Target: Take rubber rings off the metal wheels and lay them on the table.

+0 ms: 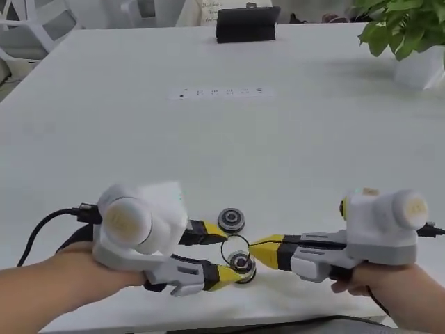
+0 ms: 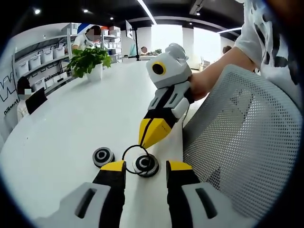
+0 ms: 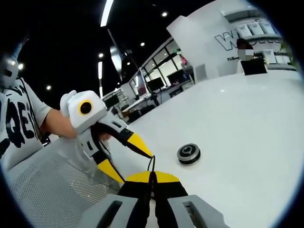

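Left gripper (image 1: 224, 252), white table (image 1: 222, 153), plant (image 1: 403, 28) beyond

My head view looks forward and down over the white table (image 1: 222, 139), with the work close at 6 o'clock. The left gripper view sits low, tight on the near wheel (image 2: 146, 165), facing the right gripper (image 2: 145, 141) at 12 o'clock. The right gripper view skims the tabletop, with the left gripper (image 3: 134, 167) at 8 o'clock. All three share the far wheel (image 1: 231, 219).
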`<state>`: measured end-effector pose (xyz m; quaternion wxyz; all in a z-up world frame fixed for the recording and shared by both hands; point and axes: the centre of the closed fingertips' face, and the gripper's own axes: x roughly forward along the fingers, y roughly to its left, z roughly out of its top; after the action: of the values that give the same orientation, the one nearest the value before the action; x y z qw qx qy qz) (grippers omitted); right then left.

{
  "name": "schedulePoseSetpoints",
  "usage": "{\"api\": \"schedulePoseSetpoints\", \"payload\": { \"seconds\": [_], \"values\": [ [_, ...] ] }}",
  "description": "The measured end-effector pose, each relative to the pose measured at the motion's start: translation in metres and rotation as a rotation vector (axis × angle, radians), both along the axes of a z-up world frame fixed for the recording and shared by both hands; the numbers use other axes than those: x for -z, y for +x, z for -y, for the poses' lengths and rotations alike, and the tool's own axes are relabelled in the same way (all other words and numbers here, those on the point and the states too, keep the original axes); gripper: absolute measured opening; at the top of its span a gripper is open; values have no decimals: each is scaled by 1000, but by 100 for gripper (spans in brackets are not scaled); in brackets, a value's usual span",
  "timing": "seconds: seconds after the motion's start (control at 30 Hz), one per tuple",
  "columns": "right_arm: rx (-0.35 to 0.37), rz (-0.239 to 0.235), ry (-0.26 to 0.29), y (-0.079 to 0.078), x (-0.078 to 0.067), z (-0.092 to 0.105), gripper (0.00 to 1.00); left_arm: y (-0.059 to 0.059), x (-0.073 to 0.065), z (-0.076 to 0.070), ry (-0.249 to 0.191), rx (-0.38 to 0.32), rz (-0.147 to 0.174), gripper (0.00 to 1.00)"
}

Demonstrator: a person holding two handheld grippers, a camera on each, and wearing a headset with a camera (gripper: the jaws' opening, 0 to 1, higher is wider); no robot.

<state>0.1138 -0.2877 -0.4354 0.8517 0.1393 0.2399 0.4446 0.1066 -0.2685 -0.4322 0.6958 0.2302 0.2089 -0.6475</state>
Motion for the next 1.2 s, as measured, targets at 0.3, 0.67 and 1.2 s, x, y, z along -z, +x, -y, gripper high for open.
{"api": "schedulePoseSetpoints", "payload": {
  "seconds": [0.3, 0.67, 1.2],
  "values": [
    [-12, 14, 13, 4, -9, -6, 0, 3, -19, -9, -53, -41, 5, 46],
    [-42, 26, 12, 8, -17, -14, 0, 6, -35, -29, -84, -87, -15, 59],
    [-119, 28, -17, 12, -18, -34, 0, 5, -47, -54, -101, -158, -39, 77]
  ]
}}
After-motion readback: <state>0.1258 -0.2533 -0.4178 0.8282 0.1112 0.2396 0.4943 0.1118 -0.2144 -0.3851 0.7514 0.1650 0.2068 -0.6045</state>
